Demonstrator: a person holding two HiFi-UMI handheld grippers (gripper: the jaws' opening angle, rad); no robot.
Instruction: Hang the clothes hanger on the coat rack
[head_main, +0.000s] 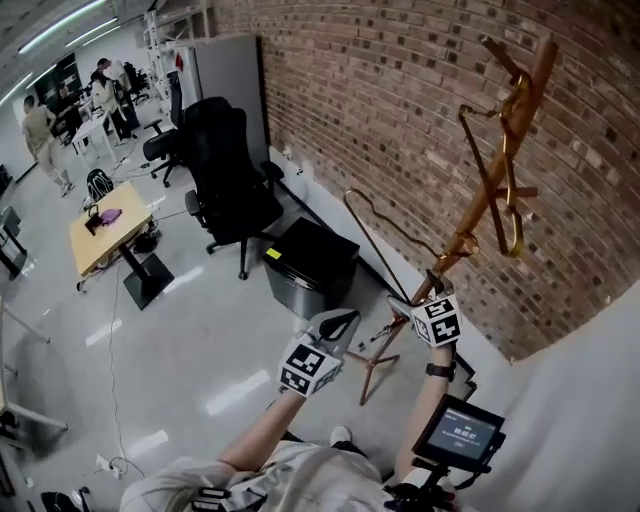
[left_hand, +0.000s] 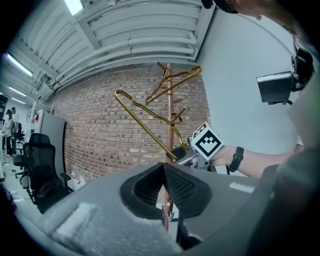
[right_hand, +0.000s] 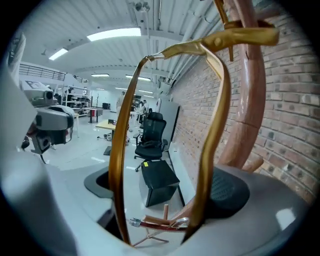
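Hanger: thin gold metal frame (right_hand: 118, 150); appears to hang by its hook from a peg on the rack (head_main: 460, 240); both arms pass between the right gripper's jaws
Handling: looks light, stiff and smooth, so probably slippery; free to swing on its hook; best taken on one arm near the shoulder, or just under the hook
Right gripper (right_hand: 165, 187): jaws spread wide; pads clear of the frame; released
Left gripper (left_hand: 164, 172): jaws pressed together on nothing; near the rack's foot
Rack: copper pole beside the brick wall (head_main: 380, 90); second hanger (head_main: 517, 230) on a higher peg
Progress: looks hung
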